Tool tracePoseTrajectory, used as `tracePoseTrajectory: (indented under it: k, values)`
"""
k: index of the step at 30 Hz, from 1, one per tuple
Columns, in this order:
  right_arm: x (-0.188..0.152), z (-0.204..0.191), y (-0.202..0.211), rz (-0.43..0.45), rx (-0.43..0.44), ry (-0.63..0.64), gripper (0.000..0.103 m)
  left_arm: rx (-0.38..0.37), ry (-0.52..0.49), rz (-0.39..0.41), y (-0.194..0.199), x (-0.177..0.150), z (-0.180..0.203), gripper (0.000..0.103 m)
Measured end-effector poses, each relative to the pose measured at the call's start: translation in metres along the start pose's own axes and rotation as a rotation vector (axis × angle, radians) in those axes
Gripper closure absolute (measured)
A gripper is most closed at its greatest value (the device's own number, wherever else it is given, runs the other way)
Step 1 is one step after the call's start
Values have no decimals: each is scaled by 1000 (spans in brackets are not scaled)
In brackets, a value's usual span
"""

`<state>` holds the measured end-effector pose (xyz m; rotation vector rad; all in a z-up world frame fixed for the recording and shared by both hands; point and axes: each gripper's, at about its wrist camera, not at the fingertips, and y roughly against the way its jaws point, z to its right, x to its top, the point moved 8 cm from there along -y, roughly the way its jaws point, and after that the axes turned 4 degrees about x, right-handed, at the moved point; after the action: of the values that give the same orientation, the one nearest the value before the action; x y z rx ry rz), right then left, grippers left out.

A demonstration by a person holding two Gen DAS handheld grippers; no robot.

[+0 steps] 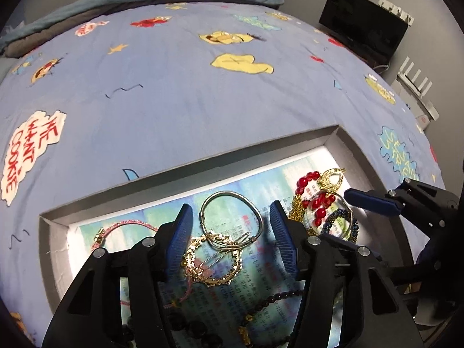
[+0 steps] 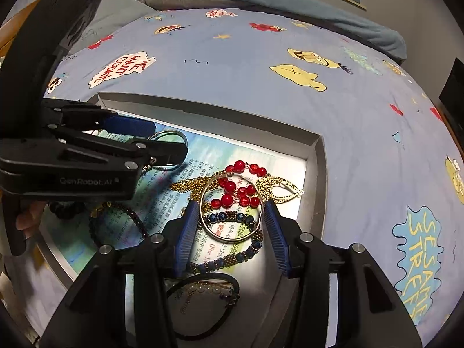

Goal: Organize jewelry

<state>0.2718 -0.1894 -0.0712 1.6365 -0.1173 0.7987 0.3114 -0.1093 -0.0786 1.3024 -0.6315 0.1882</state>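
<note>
The bedspread (image 1: 174, 92) fills the upper frame; the grey tray (image 1: 185, 171) holding the jewelry sits lower centre. The left gripper (image 1: 230, 240), jaws apart and empty, straddles a silver bangle (image 1: 232, 214) and gold wreath brooch (image 1: 213, 264). The right gripper (image 2: 230, 237), likewise apart, brackets a gold hoop (image 2: 232, 211) over red beads (image 2: 237, 194). Advice: isolate one piece before closing, since tangled chains would lift together.

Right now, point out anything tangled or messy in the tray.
At the tray's right end, the red bead strand, gold chain, gold bangle and blue beaded bracelet lie piled across one another.
</note>
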Motion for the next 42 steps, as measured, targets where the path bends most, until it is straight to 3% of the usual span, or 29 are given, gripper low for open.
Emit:
tracePoseTrajectory:
  k: [4, 13, 17, 28, 42]
  values:
    - [0, -1, 7, 19, -3, 9, 44, -13, 14, 40, 15, 2, -2, 46]
    - [-15, -3, 36, 73, 4, -8, 38, -18, 45, 98, 49, -8, -11, 39]
    - [-21, -3, 54, 106, -7, -12, 35, 30, 34, 151, 69, -16, -16, 29]
    - [-29, -9, 87, 177, -34, -3, 17, 109, -9, 246, 113, -36, -17, 16]
    - [-49, -22, 119, 236, 20, -52, 9, 149, 7, 290, 167, -90, -38, 8]
